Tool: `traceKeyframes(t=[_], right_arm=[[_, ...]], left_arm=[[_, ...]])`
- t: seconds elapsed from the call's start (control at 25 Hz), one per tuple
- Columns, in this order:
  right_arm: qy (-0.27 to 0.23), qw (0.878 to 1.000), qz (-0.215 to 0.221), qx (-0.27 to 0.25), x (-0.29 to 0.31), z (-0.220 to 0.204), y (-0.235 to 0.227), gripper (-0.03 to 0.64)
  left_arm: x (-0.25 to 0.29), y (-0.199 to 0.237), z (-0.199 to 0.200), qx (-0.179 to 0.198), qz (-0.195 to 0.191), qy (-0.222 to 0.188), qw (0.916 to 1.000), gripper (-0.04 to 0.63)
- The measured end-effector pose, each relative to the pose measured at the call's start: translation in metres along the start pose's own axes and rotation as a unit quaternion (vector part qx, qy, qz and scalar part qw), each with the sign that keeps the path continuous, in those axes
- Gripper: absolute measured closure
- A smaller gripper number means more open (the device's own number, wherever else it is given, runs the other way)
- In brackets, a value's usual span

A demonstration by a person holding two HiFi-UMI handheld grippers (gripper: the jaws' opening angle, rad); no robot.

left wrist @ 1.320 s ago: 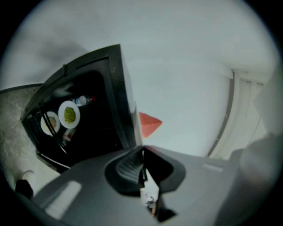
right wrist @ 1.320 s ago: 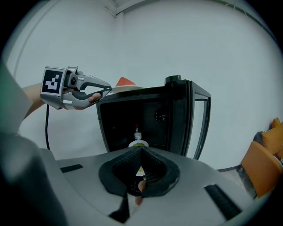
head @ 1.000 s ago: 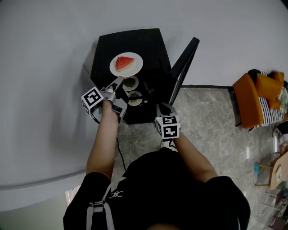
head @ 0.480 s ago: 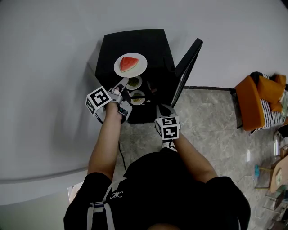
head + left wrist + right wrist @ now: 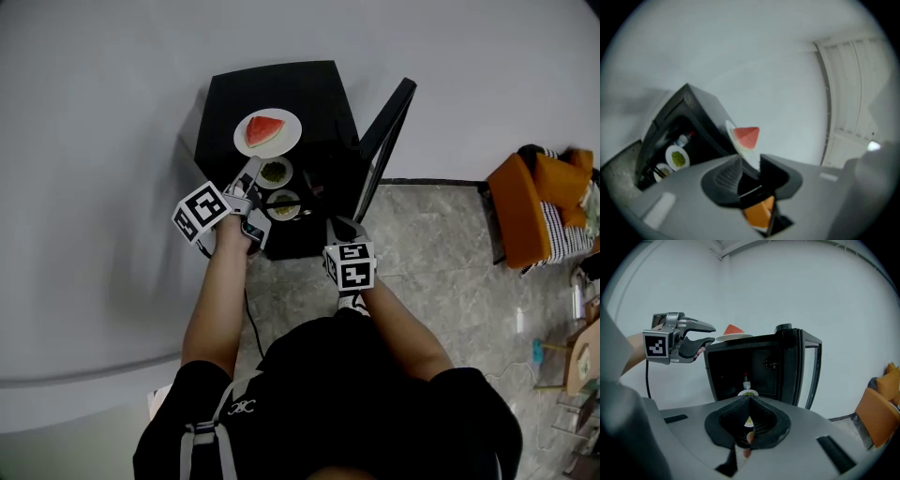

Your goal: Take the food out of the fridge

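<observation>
Black fridge (image 5: 314, 94) stood against a white wall with its door (image 5: 382, 141) swung open at 3 o'clock of the cabinet. The plate (image 5: 290, 131) with a watermelon wedge (image 5: 262, 130) sat on the fridge top, near the front edge. Left claw (image 5: 751, 158) was level at the plate's 6 o'clock. Its jaws had just been opening and stood wide apart, with the plate's rim in the gap between them and not pressed. Right claw (image 5: 749, 400) was closed with nothing held, low in front of the fridge at about 5 o'clock of the opening. It faced the open compartment, with the door edge at its 3 o'clock. Inside the compartment were a small dish of green food (image 5: 670, 154), a second dish (image 5: 283, 213) just below it in the head view with a dark stick across it, and a small bottle (image 5: 746, 382) at the back. A black cable (image 5: 251, 328) ran over the grey stone floor (image 5: 441, 272) at 6 o'clock of the fridge. An orange seat (image 5: 525, 211) with a striped cloth stood well apart at 3 o'clock.
</observation>
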State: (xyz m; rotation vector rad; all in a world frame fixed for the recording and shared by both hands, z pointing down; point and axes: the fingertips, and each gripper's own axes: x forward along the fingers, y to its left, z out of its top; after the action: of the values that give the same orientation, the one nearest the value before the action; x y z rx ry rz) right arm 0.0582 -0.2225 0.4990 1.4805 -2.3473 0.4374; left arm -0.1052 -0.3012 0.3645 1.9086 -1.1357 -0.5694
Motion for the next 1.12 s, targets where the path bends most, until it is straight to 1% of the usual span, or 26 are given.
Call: traceKeyframes(t=[0.04,0.08,0.12,0.16,0.28,0.36,0.48,0.56,0.6,0.64,0.68,0.8,1.0,1.12], right_arm=[[0.000,1.000,0.000,0.000,0.000,0.000,0.000,0.627],[0.000,1.000,0.001,0.000,0.000,0.000,0.001,0.626],[-0.001,1.000,0.002,0.000,0.000,0.001,0.002,0.627],[-0.001,1.000,0.003,0.000,0.001,0.001,0.004,0.627],[-0.002,1.000,0.008,-0.001,0.000,0.001,0.011,0.627],[-0.004,1.000,0.010,-0.002,-0.002,0.001,0.016,0.626],[-0.010,1.000,0.014,-0.002,-0.006,0.003,0.024,0.627],[-0.017,1.000,0.017,-0.002,-0.009,0.007,0.030,0.627],[-0.021,1.000,0.018,-0.003,-0.011,0.009,0.032,0.627],[-0.026,0.999,0.018,-0.003,-0.013,0.012,0.035,0.626],[-0.030,0.999,0.019,-0.003,-0.016,0.014,0.038,0.626],[-0.039,0.999,0.021,-0.002,-0.022,0.016,0.046,0.627],[-0.039,0.999,0.023,-0.002,-0.027,0.013,0.056,0.626],[-0.035,0.999,0.023,-0.001,-0.026,0.008,0.059,0.626]], left_arm=[[-0.005,0.001,0.001,0.036,0.017,-0.004,0.9992,0.489],[-0.011,0.002,0.002,0.075,0.038,-0.009,0.9964,0.504],[-0.017,0.004,0.002,0.114,0.058,-0.014,0.9918,0.565],[-0.022,0.005,0.003,0.147,0.072,-0.016,0.9863,0.594],[-0.033,0.003,-0.005,0.222,0.087,-0.007,0.9711,0.595],[-0.042,0.003,-0.013,0.271,0.098,-0.003,0.9575,0.597],[-0.057,0.006,-0.027,0.344,0.118,-0.003,0.9317,0.595],[-0.066,0.008,-0.037,0.382,0.125,-0.004,0.9156,0.597],[-0.070,0.009,-0.044,0.394,0.125,-0.002,0.9106,0.597],[-0.074,0.010,-0.051,0.399,0.124,0.002,0.9087,0.595],[-0.077,0.011,-0.059,0.397,0.122,0.009,0.9097,0.597],[-0.086,0.017,-0.082,0.381,0.117,0.029,0.9166,0.597],[-0.094,0.024,-0.105,0.384,0.113,0.054,0.9146,0.597],[-0.095,0.028,-0.113,0.379,0.110,0.067,0.9162,0.597]])
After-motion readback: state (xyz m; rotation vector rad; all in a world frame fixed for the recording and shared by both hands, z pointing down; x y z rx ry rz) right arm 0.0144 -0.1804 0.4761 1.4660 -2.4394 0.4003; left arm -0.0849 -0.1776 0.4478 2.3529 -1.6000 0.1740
